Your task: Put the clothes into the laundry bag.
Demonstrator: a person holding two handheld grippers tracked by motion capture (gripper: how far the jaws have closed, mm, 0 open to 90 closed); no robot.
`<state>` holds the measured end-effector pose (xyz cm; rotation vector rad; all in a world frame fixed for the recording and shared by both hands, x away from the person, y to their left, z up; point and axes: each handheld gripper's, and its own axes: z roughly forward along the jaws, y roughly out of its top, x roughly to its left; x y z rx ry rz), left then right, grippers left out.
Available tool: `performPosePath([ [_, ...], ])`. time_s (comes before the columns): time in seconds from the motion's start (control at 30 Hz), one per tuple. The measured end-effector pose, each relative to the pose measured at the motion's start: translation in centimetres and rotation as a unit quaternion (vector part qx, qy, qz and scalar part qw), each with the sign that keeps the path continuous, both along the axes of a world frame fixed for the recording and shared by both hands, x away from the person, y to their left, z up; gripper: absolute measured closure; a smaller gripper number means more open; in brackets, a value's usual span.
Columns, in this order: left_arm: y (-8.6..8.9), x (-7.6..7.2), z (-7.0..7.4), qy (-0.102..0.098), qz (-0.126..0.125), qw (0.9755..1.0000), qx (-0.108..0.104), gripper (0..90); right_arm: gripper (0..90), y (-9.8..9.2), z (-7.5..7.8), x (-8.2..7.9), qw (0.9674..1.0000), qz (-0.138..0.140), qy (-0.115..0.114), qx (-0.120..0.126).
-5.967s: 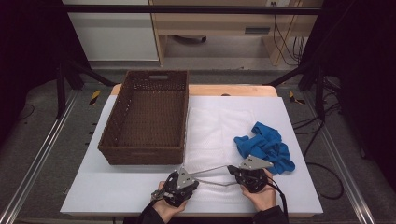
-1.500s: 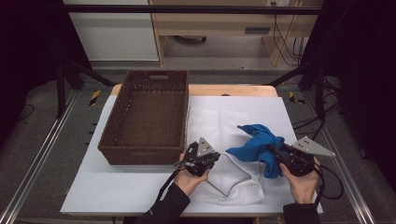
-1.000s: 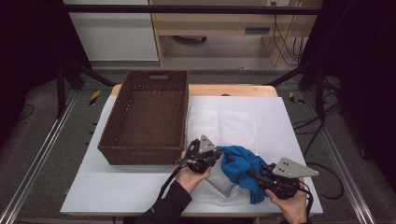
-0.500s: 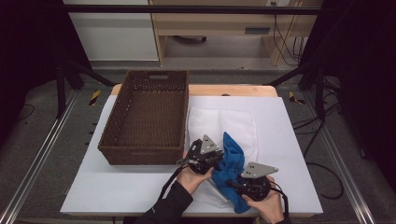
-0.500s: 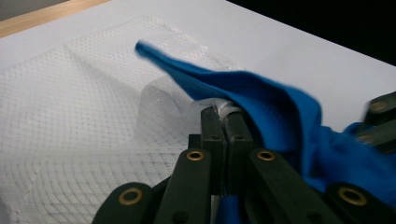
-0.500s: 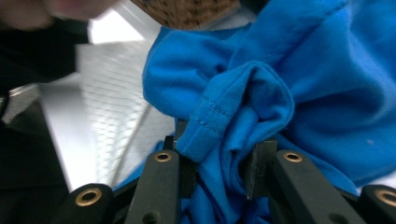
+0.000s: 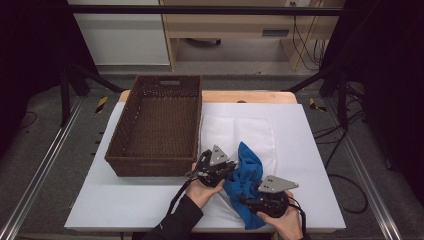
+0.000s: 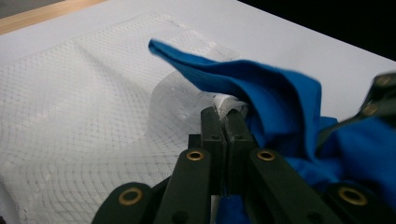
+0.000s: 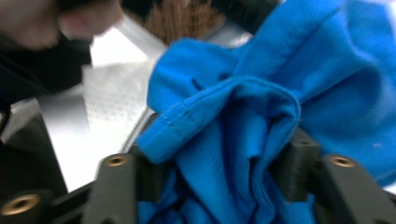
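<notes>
Since six seconds ago the blue cloth (image 7: 246, 181) has gone from the right of the table to lower centre, bunched between both grippers; the right hand has swung in toward the left.

High view: woven brown basket (image 7: 157, 125), rectangular, dark wicker, sits centre-left on the white table (image 7: 310, 165). Right of it lies a white mesh sheet (image 7: 240, 132), flat, faintly gridded. Left gripper (image 7: 226, 167) sits just below the basket's lower right corner, grey three-cornered plate on top. Right gripper (image 7: 247, 201) is at lower centre-right, blue cloth draped from it up toward the left gripper.

Left gripper view: jaws are pressed together with a pinch of white mesh sheet (image 8: 70, 116) caught at the tips; mesh lifts into a small translucent loop there. Blue cloth (image 8: 261, 88), soft knit with a folded ridge, lies over the mesh at centre and right, touching the jaws' right side.

Right gripper view: jaws stand part open and have just been opening; blue cloth (image 9: 243, 126) with a stitched hem fills the gap between them, crumpled in thick folds. Whether the pads press on it I cannot tell. Mesh shows upper left, blurred.
</notes>
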<state>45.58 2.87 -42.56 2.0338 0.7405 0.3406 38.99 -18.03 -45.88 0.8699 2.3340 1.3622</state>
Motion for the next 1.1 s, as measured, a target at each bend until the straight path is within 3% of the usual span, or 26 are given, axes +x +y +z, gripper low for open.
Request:
performPosePath([
  [0.1,0.1,0.0,-0.1,0.001,0.001,1.0000,0.000,89.1,33.6,-0.9,1.1,-0.6,0.9996,-0.012,-0.021,0.016],
  [0.23,0.1,0.1,-0.2,0.001,0.000,1.0000,0.003,89.1,23.6,-2.0,1.7,-0.5,0.9985,-0.043,-0.032,0.010],
  [0.4,0.1,0.0,-0.2,-0.001,-0.003,1.0000,0.005,89.1,14.8,-2.9,0.4,0.7,0.9975,-0.071,-0.005,-0.002],
  [0.47,0.1,-0.1,-0.2,-0.002,-0.005,1.0000,0.006,89.1,15.0,-3.2,-0.8,1.5,0.9965,-0.080,0.025,0.002],
  [0.57,0.1,-0.2,-0.2,-0.003,-0.007,1.0000,0.006,89.1,25.5,-3.0,-1.8,2.0,0.9965,-0.069,0.046,0.007],
  [0.7,0.0,-0.3,-0.1,-0.004,-0.009,0.9999,0.007,89.1,57.4,-2.8,-1.8,1.9,0.9983,-0.046,0.036,0.010],
  [0.77,0.1,-0.2,0.0,-0.005,-0.008,0.9999,0.004,89.1,65.0,-2.9,-1.5,1.8,0.9985,-0.045,0.031,0.012],
  [0.93,0.3,0.0,0.6,-0.008,0.000,1.0000,-0.002,89.1,69.5,-2.9,0.2,0.8,0.9995,-0.027,0.000,0.015],
  [1.1,0.2,0.2,1.2,-0.007,0.000,1.0000,-0.002,89.1,69.2,-1.0,1.7,0.0,0.9997,0.011,-0.020,0.003],
])
